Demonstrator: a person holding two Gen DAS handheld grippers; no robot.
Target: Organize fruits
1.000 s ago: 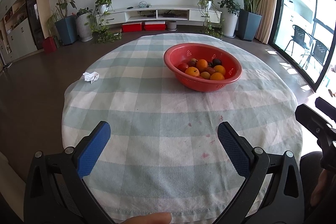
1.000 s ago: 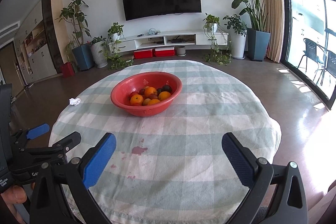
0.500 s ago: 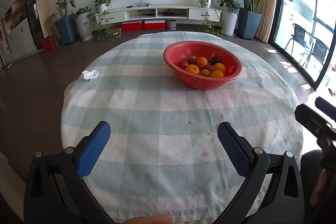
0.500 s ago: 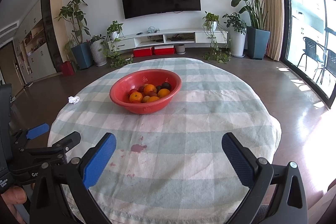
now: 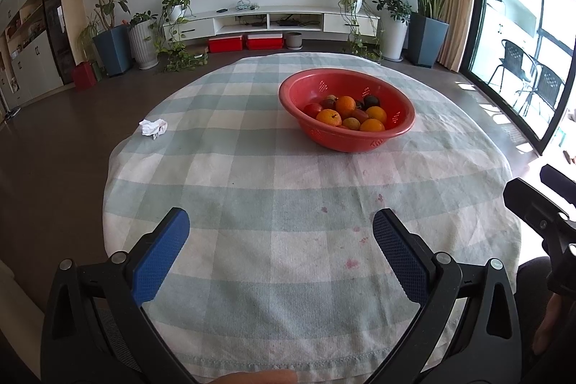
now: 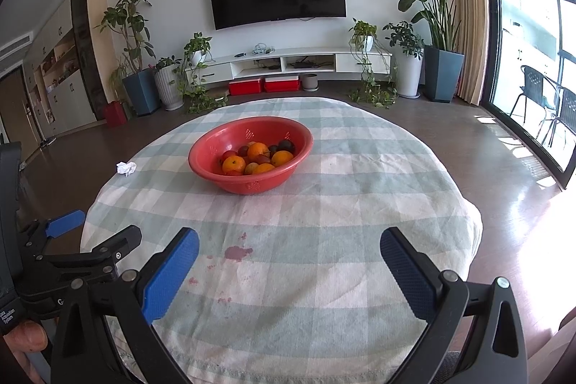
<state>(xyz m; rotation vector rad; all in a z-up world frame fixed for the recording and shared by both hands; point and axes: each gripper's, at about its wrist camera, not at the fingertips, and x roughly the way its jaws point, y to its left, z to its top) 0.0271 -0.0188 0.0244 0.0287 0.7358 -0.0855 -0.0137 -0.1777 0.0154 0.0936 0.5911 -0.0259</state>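
Both grippers idle over the near edge of the round table, nothing held. Left gripper (image 5: 280,251): jaws spread wide, blue pads (image 5: 160,256) well apart, only checked tablecloth (image 5: 252,175) between them. Right gripper (image 6: 288,270): same, wide apart, empty, above the cloth near a reddish stain (image 6: 237,252). In the right wrist view the left gripper shows at the lower left edge, beside the table rim; in the left wrist view part of the right gripper's black frame shows at the right edge. Fruit is all in the red bowl (image 5: 295,92) (image 6: 205,150), which sits on the cloth toward the far side of the table, well apart from both grippers, ahead and to the right of the left one, ahead and a little left of the right one. Bowl holds several oranges (image 5: 329,117) (image 6: 258,150), a red fruit (image 5: 312,108) and some dark ones (image 5: 370,101); exact count hard to tell, they are piled together. Bowl wall has small perforated patches. A crumpled white tissue (image 5: 153,127) (image 6: 126,168) lies near the left edge of the table, well apart from the bowl. A fingertip (image 5: 252,376) shows at the bottom edge of the left view, and part of a hand (image 6: 27,340) at the bottom left of the right view.
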